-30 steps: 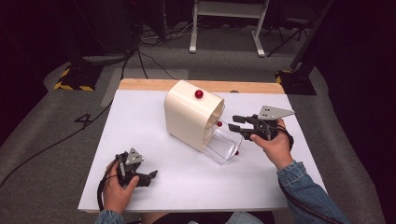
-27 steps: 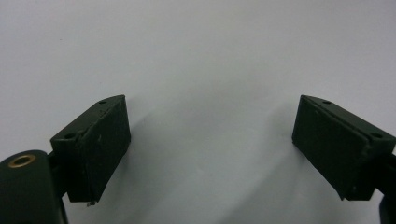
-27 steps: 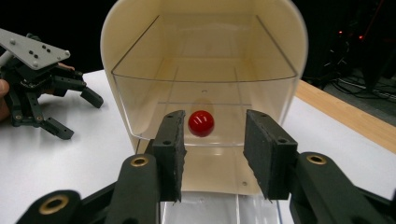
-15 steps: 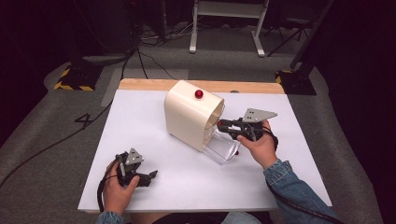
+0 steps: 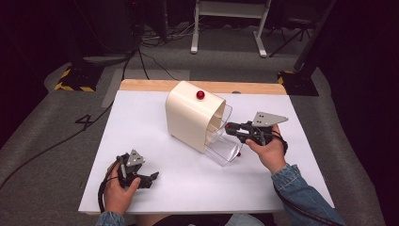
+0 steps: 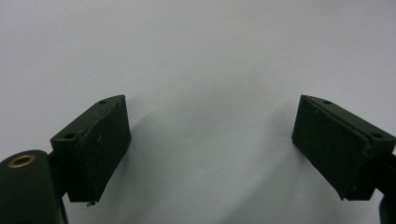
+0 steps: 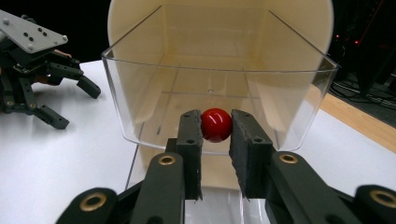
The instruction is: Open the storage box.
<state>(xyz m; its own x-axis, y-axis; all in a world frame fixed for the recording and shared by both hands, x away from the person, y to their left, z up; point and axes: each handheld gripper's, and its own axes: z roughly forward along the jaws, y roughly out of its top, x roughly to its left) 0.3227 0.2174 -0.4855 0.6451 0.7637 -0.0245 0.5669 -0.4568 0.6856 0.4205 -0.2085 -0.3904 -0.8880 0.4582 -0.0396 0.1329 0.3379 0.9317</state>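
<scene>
A cream housing [image 5: 188,117] stands in the middle of the white table [image 5: 136,122], with a red knob [image 5: 201,95] on its top. A clear plastic drawer [image 5: 221,143] sticks out of its open side towards the right. In the right gripper view the drawer [image 7: 140,93] has a small red knob [image 7: 216,124] on its front wall, and my right gripper [image 7: 215,122] is shut on that knob, one pad on each side. From above, the right gripper [image 5: 229,127] reaches in level from the right. My left gripper [image 5: 149,178] rests on the table near the front left, open, with nothing between its jaws [image 6: 210,140].
The table's wooden back edge [image 5: 254,88] runs behind the housing. Bare white surface lies between the two hands. Cables and stand legs [image 5: 226,28] are on the grey floor beyond the table. A person's sleeve [image 5: 306,197] comes in at the bottom right.
My right gripper has moved left to the drawer's front and its jaws have come together on the red knob. The left hand and its gripper have stayed put.
</scene>
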